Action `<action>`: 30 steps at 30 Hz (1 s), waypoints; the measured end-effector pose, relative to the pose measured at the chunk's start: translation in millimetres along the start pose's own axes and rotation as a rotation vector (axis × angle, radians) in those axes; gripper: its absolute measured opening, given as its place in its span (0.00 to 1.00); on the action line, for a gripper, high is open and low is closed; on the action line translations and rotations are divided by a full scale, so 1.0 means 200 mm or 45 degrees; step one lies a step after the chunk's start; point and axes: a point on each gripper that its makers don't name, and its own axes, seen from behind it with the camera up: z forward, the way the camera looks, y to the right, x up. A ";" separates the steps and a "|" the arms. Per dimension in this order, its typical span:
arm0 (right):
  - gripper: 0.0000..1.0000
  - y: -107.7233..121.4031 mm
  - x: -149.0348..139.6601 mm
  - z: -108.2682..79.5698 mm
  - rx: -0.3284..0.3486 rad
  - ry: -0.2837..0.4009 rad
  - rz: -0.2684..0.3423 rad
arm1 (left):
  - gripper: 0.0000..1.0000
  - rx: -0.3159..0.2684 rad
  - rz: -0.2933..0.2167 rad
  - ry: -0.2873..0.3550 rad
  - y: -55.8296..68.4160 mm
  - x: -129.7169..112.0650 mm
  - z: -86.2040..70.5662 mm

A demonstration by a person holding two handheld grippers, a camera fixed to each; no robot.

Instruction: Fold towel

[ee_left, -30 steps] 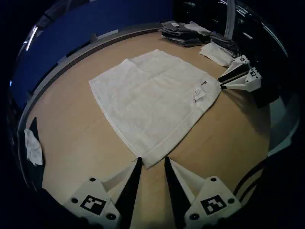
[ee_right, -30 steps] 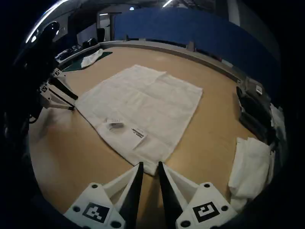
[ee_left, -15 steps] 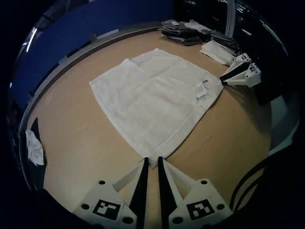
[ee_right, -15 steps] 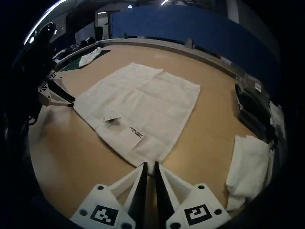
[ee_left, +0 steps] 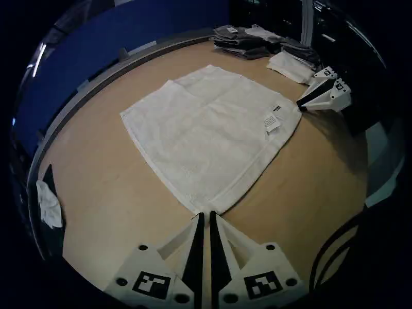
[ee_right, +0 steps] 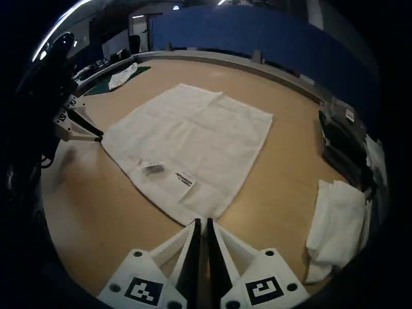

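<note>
Pinching near corners of towel (ee_left: pixel 206 129) with left gripper (ee_left: pixel 204 219) and right gripper (ee_right: pixel 202 224), both clamped tight; spread flat toward far side.

Plain off-white towel (ee_left: pixel 206 129), faint woven border band; small white tag (ee_left: pixel 270 122) with dark print. Tabletop (ee_left: pixel 103 180): light tan wood tone. Far partition (ee_left: pixel 129 31): deep blue, grey rail at its base. Far stack (ee_left: pixel 242 44): greys; folded pile (ee_left: pixel 291 67) right of it: white. Left gripper (ee_left: pixel 206 213) fingers (ee_left: pixel 195 247): black inner faces, white bodies, black-and-white square markers (ee_left: pixel 152 285)
</note>
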 end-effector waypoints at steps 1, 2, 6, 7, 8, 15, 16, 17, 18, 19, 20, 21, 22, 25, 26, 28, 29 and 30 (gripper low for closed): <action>0.08 0.00 0.00 0.00 -0.001 0.000 0.000 | 0.07 -0.004 -0.001 0.000 0.00 0.00 0.00; 0.08 0.00 0.00 0.00 -0.002 0.001 -0.001 | 0.07 -0.008 -0.003 0.000 0.00 0.00 0.00; 0.08 0.00 0.01 0.00 0.002 0.012 0.002 | 0.07 -0.010 -0.025 0.003 0.00 0.00 -0.01; 0.07 0.00 0.02 0.00 0.004 0.012 0.003 | 0.07 -0.008 -0.029 0.003 0.00 0.00 -0.01; 0.07 0.00 0.02 0.00 0.005 0.013 0.004 | 0.07 -0.007 -0.032 0.004 0.00 0.00 -0.02; 0.07 0.01 0.04 -0.02 0.001 0.023 0.004 | 0.06 0.000 -0.031 0.009 -0.01 0.02 -0.03; 0.07 0.01 0.04 -0.03 0.003 0.023 0.004 | 0.06 0.001 -0.035 0.011 -0.01 0.02 -0.03; 0.07 0.01 0.05 -0.03 0.004 0.024 0.004 | 0.06 0.002 -0.038 0.012 -0.01 0.03 -0.04; 0.07 0.01 0.05 -0.04 0.006 0.025 0.004 | 0.06 0.003 -0.043 0.014 -0.02 0.03 -0.04; 0.06 0.01 0.06 -0.04 0.007 0.027 0.005 | 0.06 0.003 -0.048 0.016 -0.02 0.03 -0.05; 0.06 0.01 0.06 -0.05 0.008 0.029 0.006 | 0.06 0.003 -0.054 0.018 -0.02 0.04 -0.05; 0.06 0.01 0.07 -0.05 0.009 0.032 0.007 | 0.06 0.003 -0.060 0.021 -0.03 0.04 -0.05; 0.06 0.01 0.07 -0.06 0.008 0.036 0.008 | 0.06 0.005 -0.064 0.024 -0.03 0.05 -0.06; 0.06 0.01 0.10 -0.09 0.006 0.050 0.014 | 0.06 0.009 -0.074 0.034 -0.04 0.06 -0.08; 0.06 0.01 0.11 -0.09 0.004 0.056 0.016 | 0.06 0.011 -0.077 0.038 -0.04 0.07 -0.09; 0.06 0.01 0.14 -0.12 0.002 0.069 0.020 | 0.06 0.016 -0.083 0.046 -0.04 0.09 -0.10; 0.07 0.01 0.15 -0.13 0.000 0.077 0.022 | 0.06 0.019 -0.086 0.050 -0.05 0.09 -0.11; 0.06 0.01 0.17 -0.14 -0.001 0.085 0.024 | 0.06 0.022 -0.090 0.054 -0.05 0.10 -0.12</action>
